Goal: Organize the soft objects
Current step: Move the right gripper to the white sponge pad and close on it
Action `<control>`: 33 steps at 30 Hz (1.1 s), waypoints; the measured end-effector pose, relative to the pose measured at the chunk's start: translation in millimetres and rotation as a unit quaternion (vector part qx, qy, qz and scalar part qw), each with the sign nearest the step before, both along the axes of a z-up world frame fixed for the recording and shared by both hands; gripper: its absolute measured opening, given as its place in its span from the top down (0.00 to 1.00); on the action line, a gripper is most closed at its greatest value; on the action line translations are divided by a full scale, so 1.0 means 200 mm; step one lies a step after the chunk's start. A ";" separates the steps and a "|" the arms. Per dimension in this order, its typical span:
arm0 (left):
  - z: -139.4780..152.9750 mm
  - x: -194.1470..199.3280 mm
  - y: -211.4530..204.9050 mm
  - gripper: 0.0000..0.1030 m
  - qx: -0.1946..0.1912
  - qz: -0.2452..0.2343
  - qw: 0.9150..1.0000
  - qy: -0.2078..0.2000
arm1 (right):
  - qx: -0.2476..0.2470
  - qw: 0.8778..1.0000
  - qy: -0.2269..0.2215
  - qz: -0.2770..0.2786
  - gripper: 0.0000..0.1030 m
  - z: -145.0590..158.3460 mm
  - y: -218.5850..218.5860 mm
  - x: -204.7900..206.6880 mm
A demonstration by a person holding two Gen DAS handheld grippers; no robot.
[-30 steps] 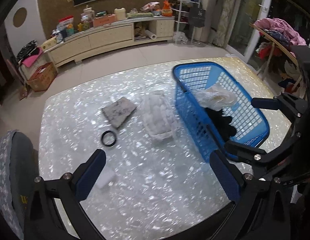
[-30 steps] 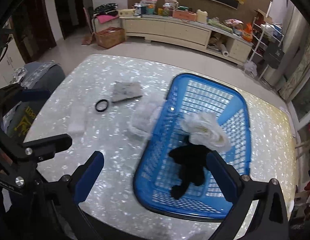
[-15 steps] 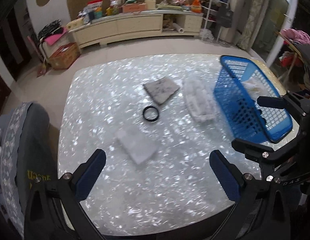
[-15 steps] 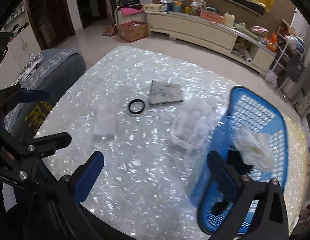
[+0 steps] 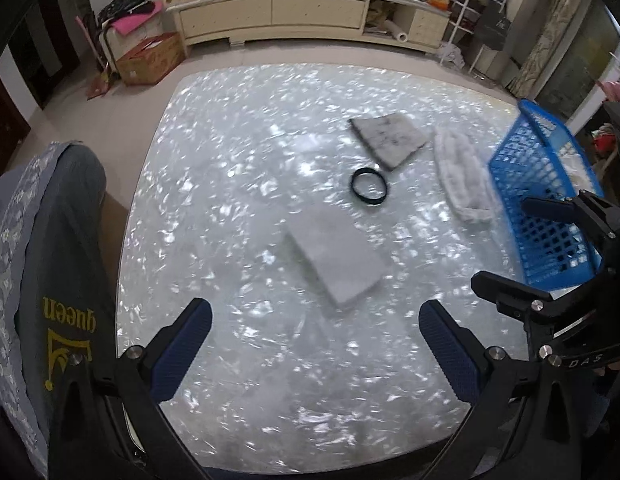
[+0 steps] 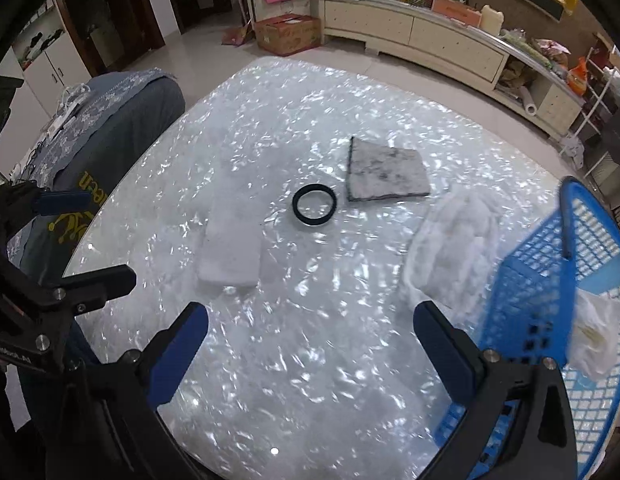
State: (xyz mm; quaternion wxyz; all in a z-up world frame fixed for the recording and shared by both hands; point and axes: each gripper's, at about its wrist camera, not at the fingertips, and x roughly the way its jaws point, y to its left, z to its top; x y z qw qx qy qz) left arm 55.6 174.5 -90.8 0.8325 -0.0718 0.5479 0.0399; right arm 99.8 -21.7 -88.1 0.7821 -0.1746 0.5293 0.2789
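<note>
A white folded cloth (image 5: 334,260) lies on the pearly table ahead of my open, empty left gripper (image 5: 316,344); it also shows in the right wrist view (image 6: 231,246). A black ring (image 5: 369,187) (image 6: 314,210), a grey square cloth (image 5: 388,138) (image 6: 386,172) and a white fluffy pad (image 5: 464,176) (image 6: 454,244) lie beyond. The blue basket (image 5: 546,200) (image 6: 550,280) at the right holds a white cloth (image 6: 590,344). My right gripper (image 6: 310,344) is open and empty, beside the basket.
A chair draped in grey fabric (image 5: 49,240) stands at the table's left edge. A long cream cabinet (image 5: 277,12) with clutter and a cardboard box (image 5: 149,58) stand across the floor. The table edge (image 5: 125,240) curves at the left.
Both grippers have swung left, away from the basket. The white folded cloth now sits ahead of the left gripper, and the basket has slid to the right edge of both views.
</note>
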 end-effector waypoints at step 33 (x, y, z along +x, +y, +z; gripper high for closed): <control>-0.37 0.03 0.41 0.00 -0.019 0.020 0.999 0.037 | -0.070 0.996 0.052 0.036 0.23 -0.46 0.52 0.06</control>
